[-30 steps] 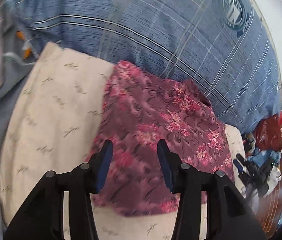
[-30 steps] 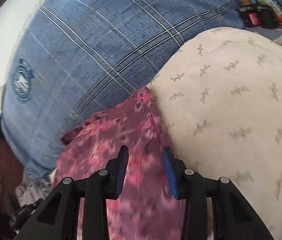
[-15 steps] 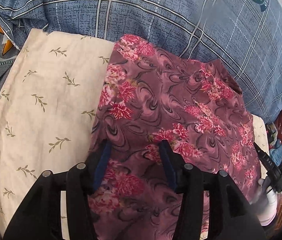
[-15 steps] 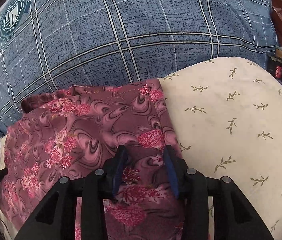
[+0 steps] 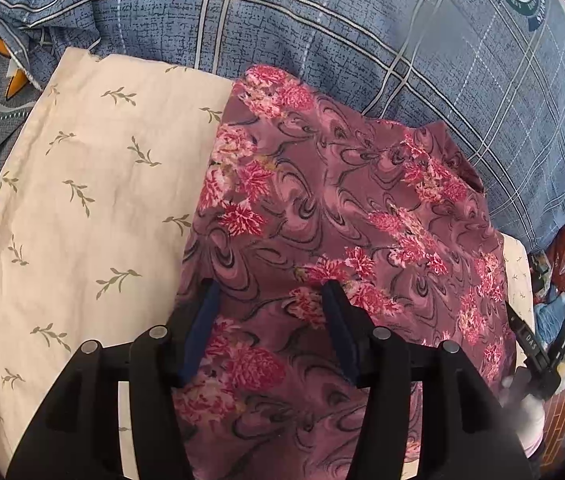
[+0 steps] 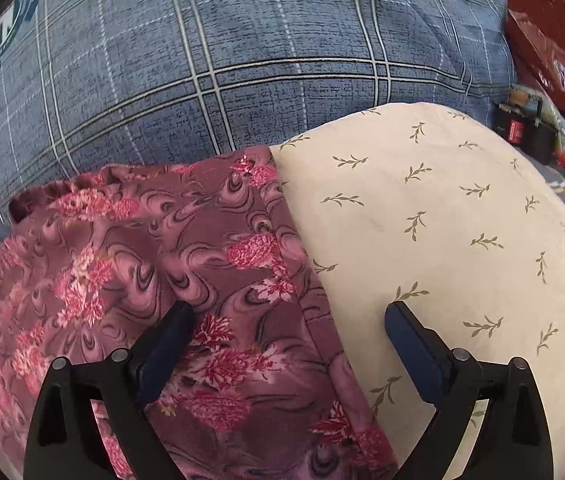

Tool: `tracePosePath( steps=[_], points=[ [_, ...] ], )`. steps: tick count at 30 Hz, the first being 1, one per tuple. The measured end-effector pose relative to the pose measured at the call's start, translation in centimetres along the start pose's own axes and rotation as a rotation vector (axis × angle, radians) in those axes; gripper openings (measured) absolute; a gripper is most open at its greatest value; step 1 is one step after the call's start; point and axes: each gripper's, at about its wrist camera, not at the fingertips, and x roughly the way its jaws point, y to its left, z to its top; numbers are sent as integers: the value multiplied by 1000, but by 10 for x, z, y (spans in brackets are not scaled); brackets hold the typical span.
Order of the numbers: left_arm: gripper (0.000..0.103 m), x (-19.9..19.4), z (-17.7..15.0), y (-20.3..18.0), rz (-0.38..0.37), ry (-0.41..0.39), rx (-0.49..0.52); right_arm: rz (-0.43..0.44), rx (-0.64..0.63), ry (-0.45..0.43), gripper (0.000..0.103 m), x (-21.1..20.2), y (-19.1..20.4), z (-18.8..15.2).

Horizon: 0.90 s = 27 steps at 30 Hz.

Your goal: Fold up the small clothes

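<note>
Both tools gape over a maroon floral garment (image 5: 334,216) spread on a cream cushion (image 5: 82,200): left tool (image 5: 268,320) centred above it, right tool (image 6: 288,332) straddling its edge, seemingly poised to fold.

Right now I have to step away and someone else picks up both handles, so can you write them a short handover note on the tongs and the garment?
Left tongs: open, low over the near part of the maroon floral garment, gripping nothing.
Right tongs: wide open, straddling the garment's right edge, one finger over the cloth, the other over the cream leaf-print pillow.
The garment lies spread on the pillow, its far edge against the blue plaid bedding.
Done: garment laid out flat. How many folds it already has I cannot tell.
Left: grip an edge, make the next fold, smooth it.
</note>
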Motion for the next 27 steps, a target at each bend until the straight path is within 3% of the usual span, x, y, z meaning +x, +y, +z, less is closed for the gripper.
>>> tracePosePath(
  steps=[5,12,20,27],
  points=[
    [53,-10,-2,3,0,26,-2,-5,29,16,97,-9,-5,-9],
    [54,-47,-18,15,-9,19,12,-66,-53,12,97,-45,5,-31],
    [54,-77,-16,57,31,7,0,-39,-270,-124,97,-103,59,-57],
    [54,-80,-9,89,8,25,-64,62,-380,-152,97,-123,117,-81]
  ],
)
